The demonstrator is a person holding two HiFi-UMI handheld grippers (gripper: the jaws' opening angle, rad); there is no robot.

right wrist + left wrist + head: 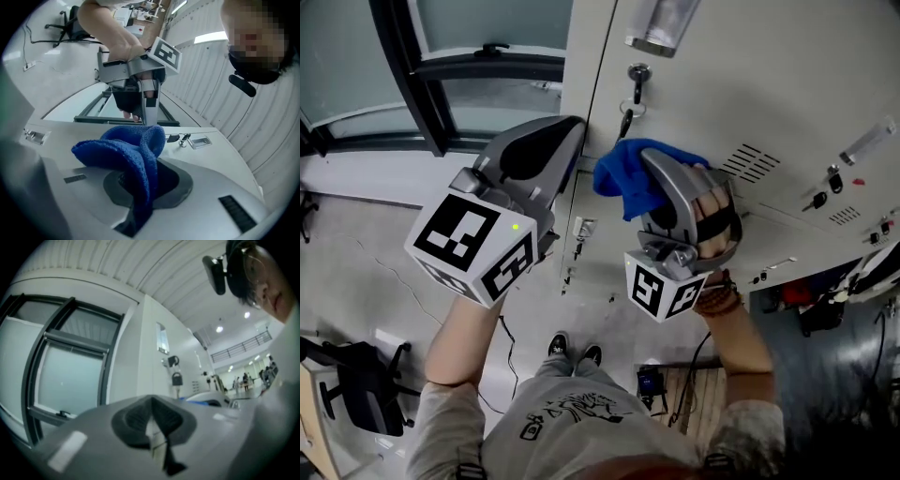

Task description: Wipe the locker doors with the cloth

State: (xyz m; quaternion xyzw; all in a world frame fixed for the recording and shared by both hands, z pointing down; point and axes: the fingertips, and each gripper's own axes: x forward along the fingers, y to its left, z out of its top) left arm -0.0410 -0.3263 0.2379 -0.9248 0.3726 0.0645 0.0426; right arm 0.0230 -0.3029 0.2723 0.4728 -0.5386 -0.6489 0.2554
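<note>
Cloth (621, 178) in right gripper (651, 165) (left gripper (152, 418) closed) by locker door (750, 75)

The cloth (619, 178) is sitting clamped between the jaws of the right gripper (649, 176), in front of the locker door (769, 75). A key (627, 120) is hanging just above the cloth, and vent slots (750, 161) are lying to its right. The left gripper (570, 131) is hovering just left of the cloth, at the locker's edge. A window (469, 56) is standing further left.

The cloth (623, 183) hides the right gripper's (652, 169) jaw tips. Above the cloth, the clear label holder (661, 23) on the locker door (750, 75) is cut by the top edge.
</note>
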